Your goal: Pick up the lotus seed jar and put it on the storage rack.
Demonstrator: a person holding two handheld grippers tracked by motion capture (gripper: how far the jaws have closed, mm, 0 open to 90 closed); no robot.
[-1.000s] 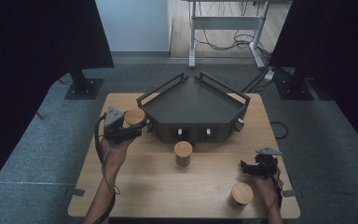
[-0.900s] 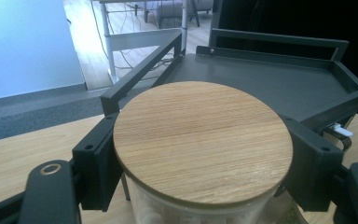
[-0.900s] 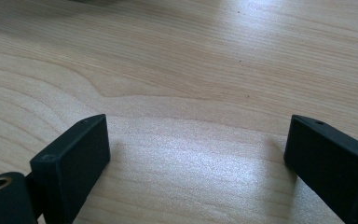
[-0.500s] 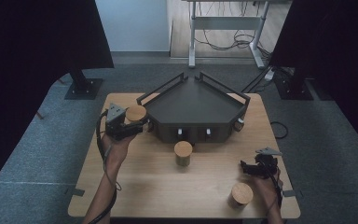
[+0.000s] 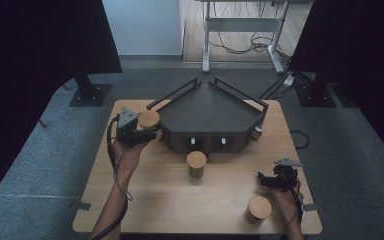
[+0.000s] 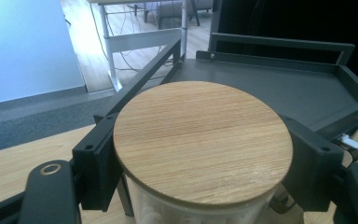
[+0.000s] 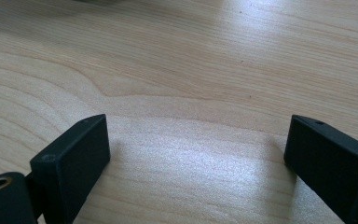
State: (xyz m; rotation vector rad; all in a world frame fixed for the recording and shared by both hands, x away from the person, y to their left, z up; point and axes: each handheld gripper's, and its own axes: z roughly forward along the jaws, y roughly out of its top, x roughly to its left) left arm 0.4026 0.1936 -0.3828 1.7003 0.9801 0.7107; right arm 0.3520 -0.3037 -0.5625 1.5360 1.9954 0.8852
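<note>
At the left of the tabletop we hold the left gripper just beside the left corner of the dark tray. Its fingers are clamped on a jar, one on each side just under the round wooden lid. In the left gripper view the lid sits level between the two fingers, and a clear wall with something white inside shows below it. The jar is upright, and whether it touches the tabletop we cannot tell. The tray's rail and its flat floor lie right behind the jar in that view.

Toward the middle, a second jar stands upright on the tabletop just in front of the tray's front wall, apart from both grippers.

Farther right, a third jar stands near the front edge, just beside our right hand.

At the far right we hold the right gripper low over the tabletop, pointing left. Its fingers stand wide apart, with bare wood between them and nothing in their grasp.
</note>
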